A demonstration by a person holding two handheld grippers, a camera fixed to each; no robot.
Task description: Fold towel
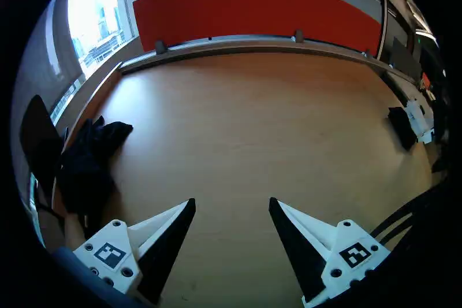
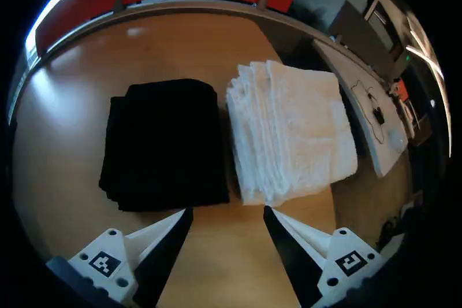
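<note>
In the right gripper view a folded black towel [image 2: 164, 143] and a stack of folded white towels [image 2: 289, 134] lie side by side on the wooden table [image 2: 75, 111]. My right gripper [image 2: 226, 211] is open just in front of the gap between them, holding nothing. In the left gripper view a crumpled black towel [image 1: 89, 158] lies at the table's left edge. My left gripper [image 1: 232, 203] stands open over bare wood, to the right of that towel. The other gripper [image 1: 413, 123] appears far off at the right edge.
A red divider panel [image 1: 260, 10] runs along the table's far edge [image 1: 242, 47]. Bright windows [image 1: 95, 19] are at the far left. A dark chair back [image 1: 37, 140] stands by the left edge. A second desk with a cable [image 2: 369, 111] sits to the right of the white stack.
</note>
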